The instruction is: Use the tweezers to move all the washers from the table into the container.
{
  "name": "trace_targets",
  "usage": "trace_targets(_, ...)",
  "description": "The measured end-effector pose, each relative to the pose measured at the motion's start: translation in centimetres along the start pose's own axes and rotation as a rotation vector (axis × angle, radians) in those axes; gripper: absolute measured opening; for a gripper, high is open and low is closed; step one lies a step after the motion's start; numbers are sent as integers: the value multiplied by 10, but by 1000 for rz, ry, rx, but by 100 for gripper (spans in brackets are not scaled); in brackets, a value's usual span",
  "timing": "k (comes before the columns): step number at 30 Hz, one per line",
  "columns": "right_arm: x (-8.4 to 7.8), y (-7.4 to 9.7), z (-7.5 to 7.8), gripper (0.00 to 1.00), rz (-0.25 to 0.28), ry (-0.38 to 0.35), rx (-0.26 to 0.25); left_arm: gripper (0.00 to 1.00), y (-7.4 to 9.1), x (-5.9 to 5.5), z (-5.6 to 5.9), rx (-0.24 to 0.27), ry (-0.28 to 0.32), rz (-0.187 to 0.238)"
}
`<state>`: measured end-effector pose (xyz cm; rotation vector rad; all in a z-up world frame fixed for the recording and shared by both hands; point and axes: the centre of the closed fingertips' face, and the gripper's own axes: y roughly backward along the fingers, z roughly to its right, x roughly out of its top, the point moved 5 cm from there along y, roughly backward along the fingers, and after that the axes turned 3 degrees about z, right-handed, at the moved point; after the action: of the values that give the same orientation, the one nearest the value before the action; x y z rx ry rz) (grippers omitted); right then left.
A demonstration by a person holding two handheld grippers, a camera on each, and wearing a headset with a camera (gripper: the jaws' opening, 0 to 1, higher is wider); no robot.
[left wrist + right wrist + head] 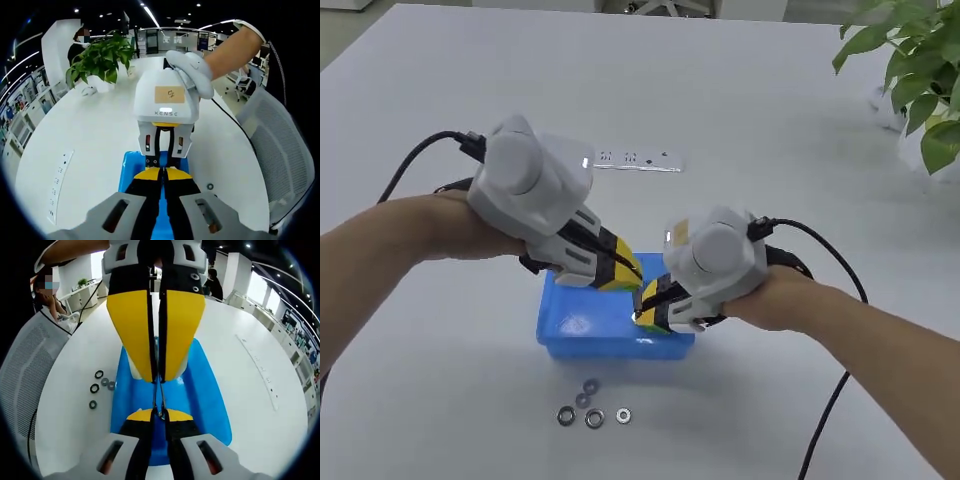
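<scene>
The washers (594, 419) lie in a small cluster, about five of them, on the table (440, 390) just outside the near wall of the blue container (610, 347), on the person's side. None can be seen inside the container, so the moving has not yet begun.

The tweezers (159, 397) show in the right gripper view as two thin metal legs. They hang above the container, with their long axis running along the line between the two grippers. One end sits in the right gripper (645, 310), whose jaws are pressed together on it. The other end runs up between the yellow pads of the left gripper (615, 268), which are also nearly together and seem to pinch it. Both grippers face each other nose to nose over the container.

What the next move turns on is that the washers are not under the tweezers. They are off to one side and lower, beyond the container's wall. In the head view the right gripper is the lower of the two and the nearer to the cluster. The tweezers' working tips likely need to swing out over that wall and point down at the table.

Further back lie a flat white strip (635, 160) and a plant (910, 80).
</scene>
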<state>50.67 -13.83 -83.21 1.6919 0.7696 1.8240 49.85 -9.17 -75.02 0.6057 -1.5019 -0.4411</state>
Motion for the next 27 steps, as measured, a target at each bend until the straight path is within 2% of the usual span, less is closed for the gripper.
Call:
trace_targets(9,6,5,-2,11,7,14,-9,5,5,5,3,5,-3,3)
trace_targets(22,21,19,-7,11,37,23,-34,5,21,19,10,25,-20,-3)
trace_targets(27,27,25,-12,11,47,25,-40,5,28,25,17,28,-24,-4)
